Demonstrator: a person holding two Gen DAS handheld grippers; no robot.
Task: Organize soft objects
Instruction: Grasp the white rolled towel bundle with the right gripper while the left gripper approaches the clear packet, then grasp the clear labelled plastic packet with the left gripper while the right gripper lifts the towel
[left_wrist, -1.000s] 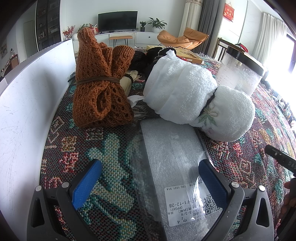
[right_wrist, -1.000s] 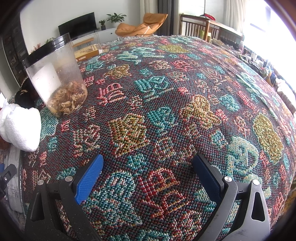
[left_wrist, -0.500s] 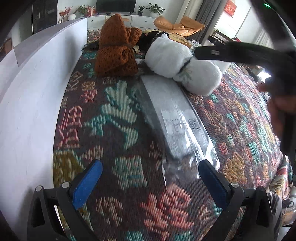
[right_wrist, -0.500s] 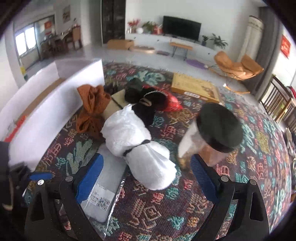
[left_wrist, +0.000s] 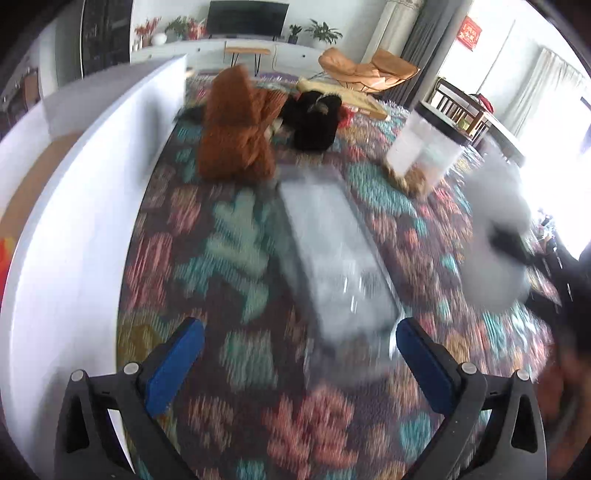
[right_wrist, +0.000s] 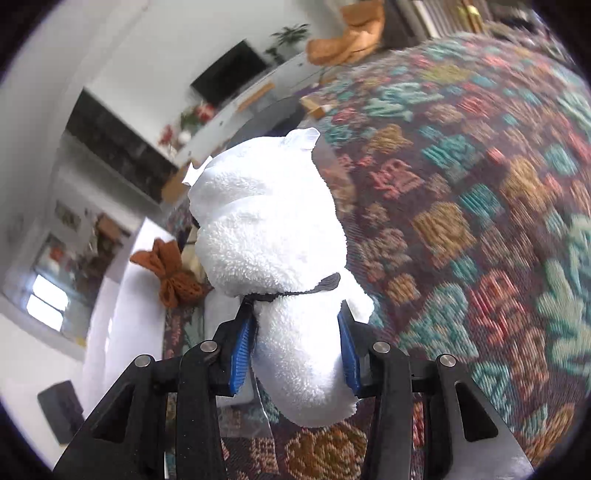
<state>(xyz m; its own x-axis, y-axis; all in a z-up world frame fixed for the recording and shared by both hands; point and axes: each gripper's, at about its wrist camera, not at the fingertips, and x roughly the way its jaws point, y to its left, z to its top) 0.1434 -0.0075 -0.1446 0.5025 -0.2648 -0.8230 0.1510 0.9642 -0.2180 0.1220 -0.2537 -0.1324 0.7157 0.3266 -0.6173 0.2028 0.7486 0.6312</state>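
The right gripper (right_wrist: 295, 356), half a second ago open above the pile, is now clamped on the white towel bundle (right_wrist: 273, 236), lifted clear of the patterned table (right_wrist: 480, 206). The left gripper (left_wrist: 299, 354) hangs apart, empty. Toward the white box (left_wrist: 85, 206) at the table's left edge, open room remains beside the brown knit bundle (left_wrist: 236, 129).

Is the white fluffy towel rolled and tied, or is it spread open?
Rolled and tied. In the right wrist view the white towel bundle has a dark band cinched around its middle, and the right hand-held gripper clamps its lower end.
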